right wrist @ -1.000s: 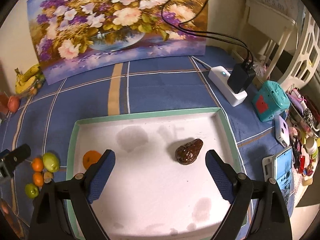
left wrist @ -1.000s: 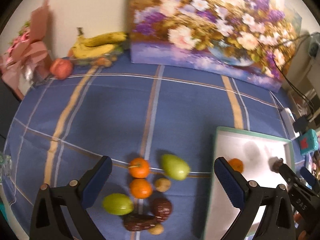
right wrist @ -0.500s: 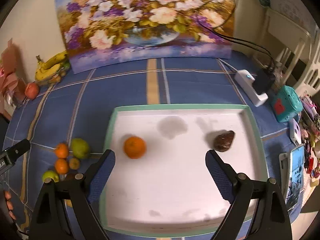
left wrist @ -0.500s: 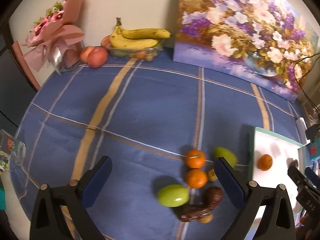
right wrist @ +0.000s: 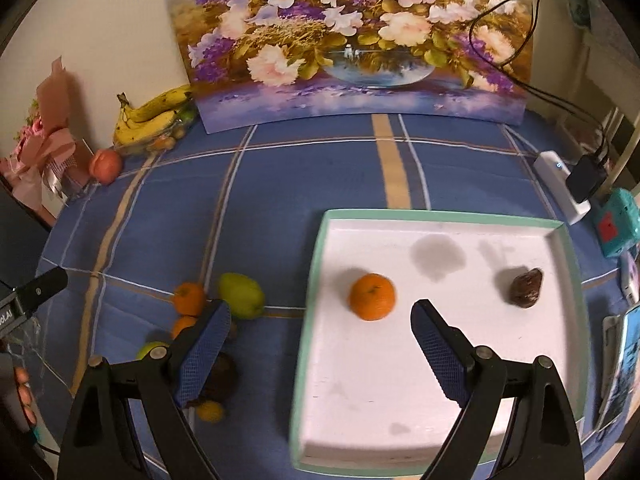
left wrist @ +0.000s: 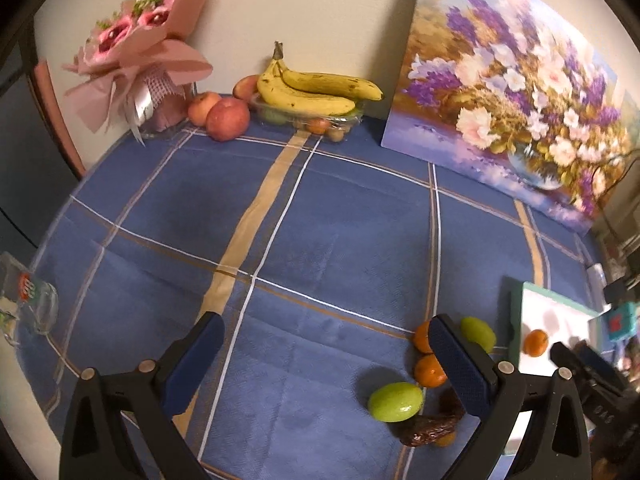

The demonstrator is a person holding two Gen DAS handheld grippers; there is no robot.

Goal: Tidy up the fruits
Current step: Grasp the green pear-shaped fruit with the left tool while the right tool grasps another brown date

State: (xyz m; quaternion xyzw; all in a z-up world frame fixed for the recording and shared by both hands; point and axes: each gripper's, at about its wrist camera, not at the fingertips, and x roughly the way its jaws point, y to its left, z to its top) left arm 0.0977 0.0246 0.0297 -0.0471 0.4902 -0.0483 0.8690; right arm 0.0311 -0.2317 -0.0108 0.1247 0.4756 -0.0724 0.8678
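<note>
The blue checked worktop (right wrist: 304,168) carries a white tray (right wrist: 440,472) near its right edge. In the tray lie one orange (right wrist: 372,297) toward its left rim and a dark brown fruit (right wrist: 526,287) toward its right rim, well apart. A second ago the right claw (right wrist: 320,344) hung over the brown fruit; it has since swung left and now straddles the tray's left rim, fingers spread and empty. I take that as one drop-off finished and the next pick beginning. The left claw (left wrist: 324,360), also wide open and empty, has drifted left, away from the loose pile (left wrist: 436,380) of oranges, green fruits and brown pieces just left of the tray. Most of the sorting remains.
</note>
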